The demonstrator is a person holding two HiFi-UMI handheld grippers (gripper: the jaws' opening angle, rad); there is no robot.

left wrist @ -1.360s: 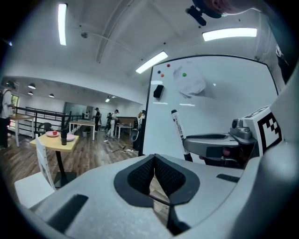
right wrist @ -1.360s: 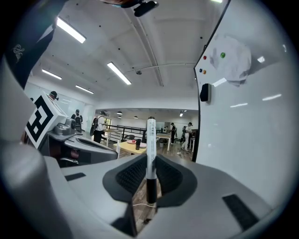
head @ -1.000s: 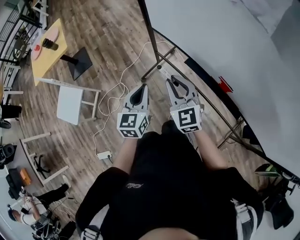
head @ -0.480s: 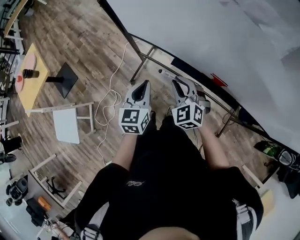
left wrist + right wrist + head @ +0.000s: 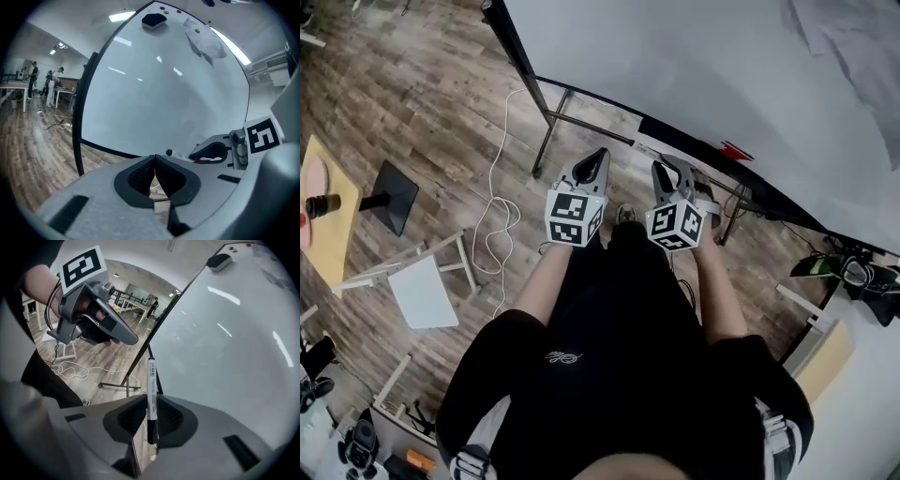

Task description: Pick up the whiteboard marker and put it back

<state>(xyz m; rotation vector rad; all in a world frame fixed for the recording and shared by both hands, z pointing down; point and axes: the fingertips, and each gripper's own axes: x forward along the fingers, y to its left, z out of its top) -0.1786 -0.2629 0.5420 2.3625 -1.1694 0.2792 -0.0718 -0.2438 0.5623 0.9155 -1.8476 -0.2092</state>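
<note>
A white whiteboard marker (image 5: 151, 390) with a black cap stands upright between the pads of my right gripper (image 5: 150, 404), which is shut on it. From the left gripper view the marker (image 5: 180, 155) pokes out of the right gripper (image 5: 199, 153) toward the whiteboard (image 5: 164, 93). My left gripper (image 5: 154, 161) is shut with nothing in it. In the head view both grippers are held side by side in front of the person, left gripper (image 5: 592, 161) and right gripper (image 5: 667, 173), just short of the whiteboard's (image 5: 703, 66) lower edge.
The board's dark metal stand (image 5: 546, 141) reaches onto the wooden floor. An eraser (image 5: 219, 261) sticks near the board's top. A white cable (image 5: 492, 225), a white stool (image 5: 422, 291) and a yellow table (image 5: 323, 225) lie at the left. People stand by far tables (image 5: 44, 79).
Both grippers have tipped downward and moved closer to the whiteboard's lower edge. The marker stays gripped in the right one. The head view has swung so the board fills more of the top.
</note>
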